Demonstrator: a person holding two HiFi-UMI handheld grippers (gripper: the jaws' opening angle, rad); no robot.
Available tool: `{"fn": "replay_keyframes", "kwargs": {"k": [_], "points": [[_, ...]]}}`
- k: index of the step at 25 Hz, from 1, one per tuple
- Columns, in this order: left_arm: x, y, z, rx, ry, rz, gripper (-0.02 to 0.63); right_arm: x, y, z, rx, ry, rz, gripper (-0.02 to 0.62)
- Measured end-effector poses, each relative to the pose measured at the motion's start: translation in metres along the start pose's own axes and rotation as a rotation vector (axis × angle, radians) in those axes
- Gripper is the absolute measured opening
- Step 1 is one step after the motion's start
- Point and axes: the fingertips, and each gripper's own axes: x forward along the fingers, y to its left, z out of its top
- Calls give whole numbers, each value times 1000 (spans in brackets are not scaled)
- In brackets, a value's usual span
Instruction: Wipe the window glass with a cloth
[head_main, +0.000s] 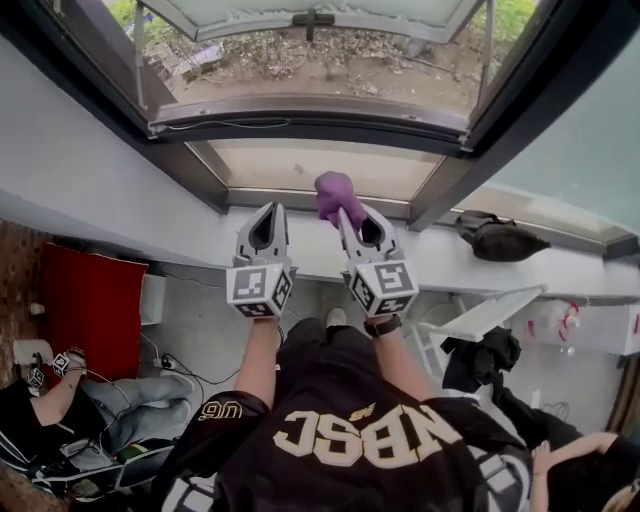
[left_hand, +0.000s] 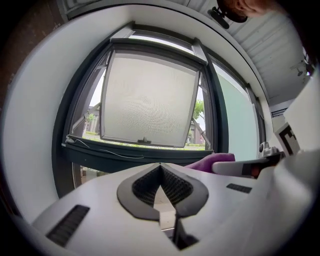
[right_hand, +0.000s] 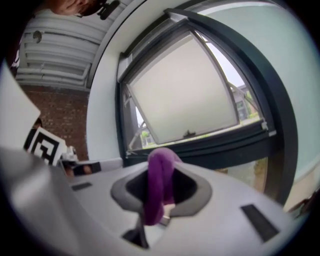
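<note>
1. Left tongs (left_hand: 161, 169): jaws together, nothing between them. They point at the window, level with the right pair.
2. Right tongs (right_hand: 161, 172), just right of the left pair: clamped on the purple cloth (right_hand: 159, 187). It stands bunched between the jaws and pokes out past the tips.
3. Window glass (left_hand: 147, 100): ahead of and above both tips, on a sash swung outward. The cloth is apart from it, with no contact in any view.
4. Step, my reading: cloth gripped and held off the pane. That fits a run-up to a stroke or a pause after one, and I can't settle which.
5. Any stroke from here would call for a forward reach over the dark frame (head_main: 310, 125), cloth leading and clamp tight so the wad doesn't slip.
</note>
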Motion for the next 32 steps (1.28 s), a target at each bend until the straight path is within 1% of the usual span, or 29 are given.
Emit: {"fn": "replay_keyframes", "kwargs": {"k": [2,5,12,16,19,21,24,26,29,32], "points": [[7,1,0,15,-3,2,17,7,-12,-2,18,-2,-8,86],[16,-1,-5,40,20,-2,17,13,-25,-4,40,-2,-17,86],[40,-3,-8,82,21,-24,17,29,-42,-7,66,-28,-22,86],[45,9,-29,75,17,-14,17,35,-37,-27,52,-62,14,86],[48,24,-48,62,27,-6,17,56,-30,-55,39,-45,39,86],[46,45,-58,60,36,17,17,79,-19,-76,14,-32,62,86],[38,98,-66,85,30,63,17,127,10,-101,-29,-46,110,86],[25,137,-73,107,31,97,17,160,41,-111,-51,-53,165,86],[-7,188,-84,121,51,147,17,207,99,-120,-71,-49,251,86],[-23,230,-90,110,55,148,17,260,148,-134,-98,-45,278,86]]}}
